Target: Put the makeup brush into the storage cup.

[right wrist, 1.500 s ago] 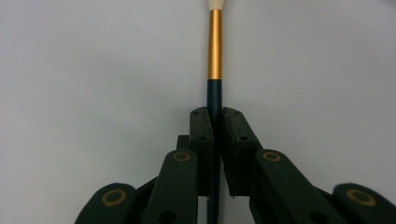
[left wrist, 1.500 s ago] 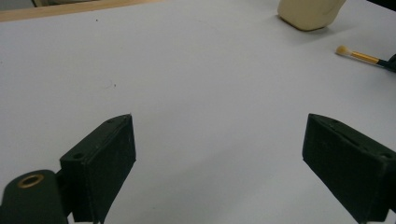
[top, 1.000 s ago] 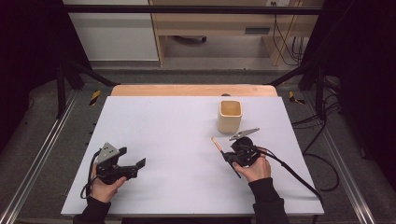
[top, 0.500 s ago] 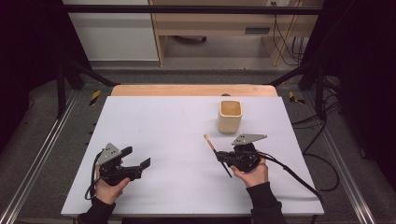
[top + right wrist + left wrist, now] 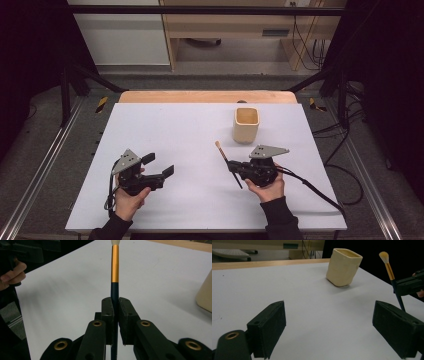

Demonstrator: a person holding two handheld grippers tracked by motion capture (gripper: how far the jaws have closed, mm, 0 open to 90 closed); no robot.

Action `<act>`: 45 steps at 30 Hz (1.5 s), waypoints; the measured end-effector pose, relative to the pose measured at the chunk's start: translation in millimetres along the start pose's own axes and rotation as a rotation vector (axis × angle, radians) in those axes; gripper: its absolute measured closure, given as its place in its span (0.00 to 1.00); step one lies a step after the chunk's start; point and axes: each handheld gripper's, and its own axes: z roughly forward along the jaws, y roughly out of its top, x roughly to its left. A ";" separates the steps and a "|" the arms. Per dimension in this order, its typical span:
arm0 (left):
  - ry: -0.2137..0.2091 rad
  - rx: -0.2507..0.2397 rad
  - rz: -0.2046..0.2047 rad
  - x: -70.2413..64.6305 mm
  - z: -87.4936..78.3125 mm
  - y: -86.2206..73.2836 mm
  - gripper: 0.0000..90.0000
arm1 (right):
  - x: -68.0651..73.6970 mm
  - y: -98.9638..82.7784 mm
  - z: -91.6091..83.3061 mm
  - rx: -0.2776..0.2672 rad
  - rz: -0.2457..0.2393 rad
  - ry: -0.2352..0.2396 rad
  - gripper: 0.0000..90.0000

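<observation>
Brush point(image 5: 115, 267) tip cut off (top edge)

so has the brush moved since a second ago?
Yes. The brush, clamped in the right gripper, swung its bristle end left, away from the cream cup, which stayed put.

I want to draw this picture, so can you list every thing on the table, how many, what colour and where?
Cream squarish ceramic cup: one, cream, upright, far right part of the table.
Thin brush with dark handle, gold band and pale tip: one, clamped in the right claw, tip pointing away from the person.
White table top: one, white, with a wooden strip along its far edge.
Left claw: one, black, jaws open, near left.
Right claw: one, black, shut on the brush, near right.
Hands: two, left hand and right hand, each holding a claw.
</observation>
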 end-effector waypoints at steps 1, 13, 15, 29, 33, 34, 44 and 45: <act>-0.005 -0.006 -0.003 -1.8 1.6 1.1 0.12 | 0.2 0.3 -0.4 -0.009 0.000 0.002 0.93; -0.081 -0.065 -0.038 -18.2 18.3 16.0 0.14 | 4.9 2.4 3.9 -0.060 -0.009 0.016 0.93; -0.087 -0.071 -0.039 -20.6 22.3 17.1 0.14 | 5.8 2.8 4.7 -0.065 -0.014 0.016 0.93; -0.131 -0.097 -0.047 -41.5 46.4 22.5 0.17 | 11.4 5.2 8.8 -0.111 -0.024 0.012 0.93; -0.145 -0.108 -0.063 -47.0 52.4 24.2 0.18 | 12.4 5.6 8.2 -0.128 -0.026 0.010 0.93; -0.151 -0.110 -0.065 -48.2 53.8 24.6 0.18 | 12.6 5.8 7.6 -0.133 -0.028 0.008 0.93; -0.171 -0.129 -0.096 -55.9 66.6 27.3 0.19 | 13.6 5.7 8.0 -0.139 -0.028 0.004 0.93; -0.172 -0.130 -0.097 -56.7 67.9 27.6 0.20 | 13.9 5.6 8.2 -0.140 -0.029 0.003 0.93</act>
